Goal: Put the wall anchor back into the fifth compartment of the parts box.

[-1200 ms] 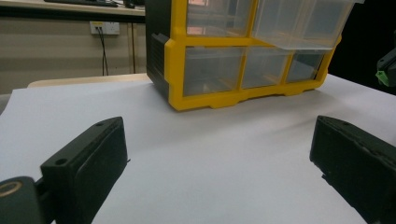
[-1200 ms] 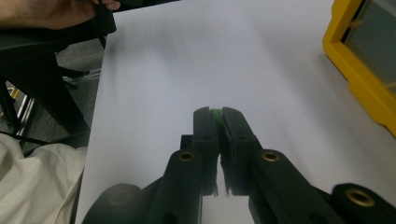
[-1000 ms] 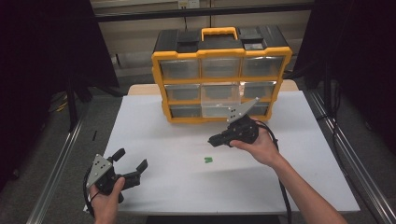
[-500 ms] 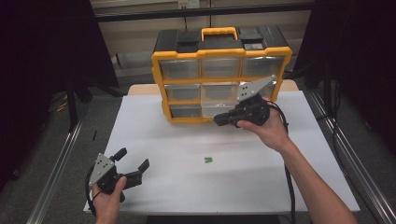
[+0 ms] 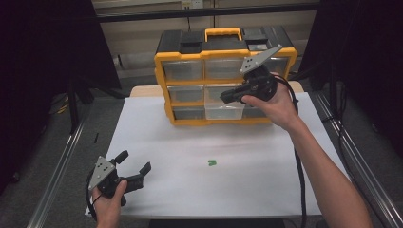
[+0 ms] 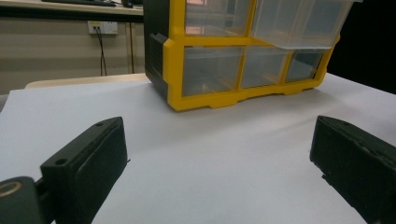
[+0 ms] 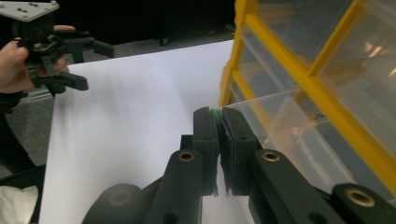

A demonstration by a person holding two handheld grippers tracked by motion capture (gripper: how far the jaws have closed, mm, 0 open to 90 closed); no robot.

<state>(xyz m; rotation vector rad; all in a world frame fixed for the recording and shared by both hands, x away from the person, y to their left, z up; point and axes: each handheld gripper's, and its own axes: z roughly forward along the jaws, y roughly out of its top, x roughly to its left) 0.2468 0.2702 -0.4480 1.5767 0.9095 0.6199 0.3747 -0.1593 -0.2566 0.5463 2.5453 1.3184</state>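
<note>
The right gripper [image 7: 218,116] is squeezed tight on a small green piece [image 7: 216,113], held up beside the pulled-out clear drawer [image 5: 223,110] of the yellow box [image 5: 182,82] at the table's back edge. Another green piece [image 5: 211,163] lies mid-table. The left gripper [image 5: 134,163] is wide open near the front left corner, holding nothing.

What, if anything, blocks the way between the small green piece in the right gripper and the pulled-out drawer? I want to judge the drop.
Nothing visible does. The right gripper pinches the green piece just beside the open clear drawer of the yellow organizer. The drawer's top is uncovered, and the gap between them looks bare.
</note>
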